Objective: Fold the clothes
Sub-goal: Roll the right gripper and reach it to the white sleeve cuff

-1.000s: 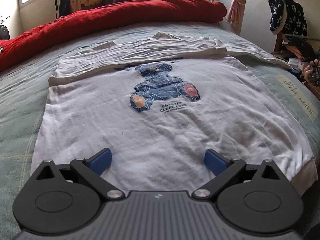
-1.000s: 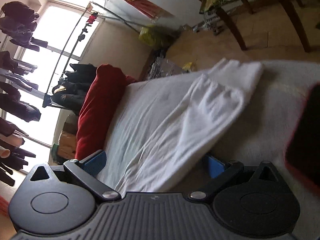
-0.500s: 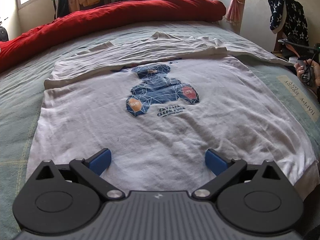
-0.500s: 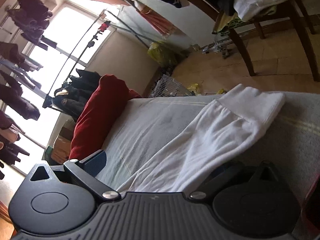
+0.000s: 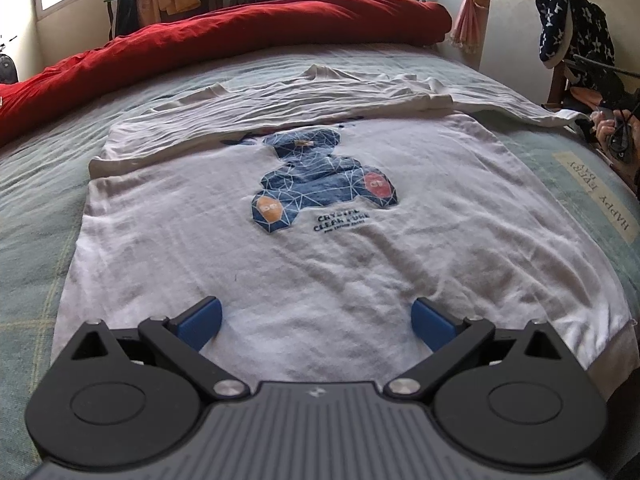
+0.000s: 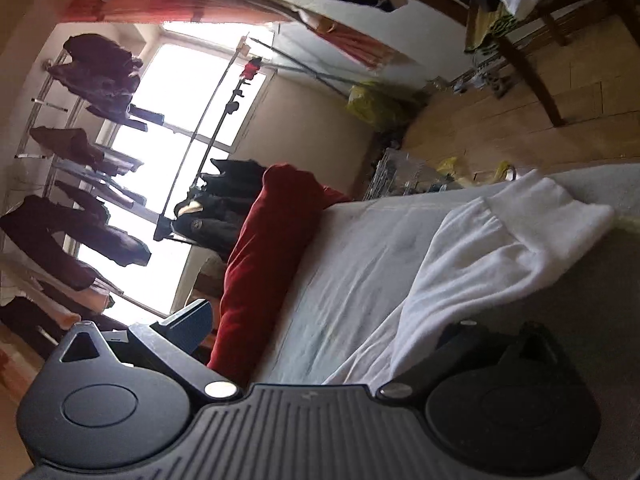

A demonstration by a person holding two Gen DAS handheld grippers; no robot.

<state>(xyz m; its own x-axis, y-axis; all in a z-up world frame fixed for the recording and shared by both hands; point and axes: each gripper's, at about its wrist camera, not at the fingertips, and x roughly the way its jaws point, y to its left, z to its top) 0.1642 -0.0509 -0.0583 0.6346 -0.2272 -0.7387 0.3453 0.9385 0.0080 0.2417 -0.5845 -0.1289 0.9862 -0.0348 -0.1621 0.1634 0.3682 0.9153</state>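
white sweatshirt [image 5: 320, 248] with a blue bear print, lying face up on the bed [image 5: 36, 200], its top part already folded down over the chest. soft, light and limp, it should drape and crease; best taken at hem corners or the cuff [image 6: 548, 216]. left gripper [image 5: 316, 320] hovers over the hem, jaws spread. right gripper [image 6: 320, 332], jaws spread, has the right sleeve lying between them. red duvet [image 5: 240, 28] beyond.
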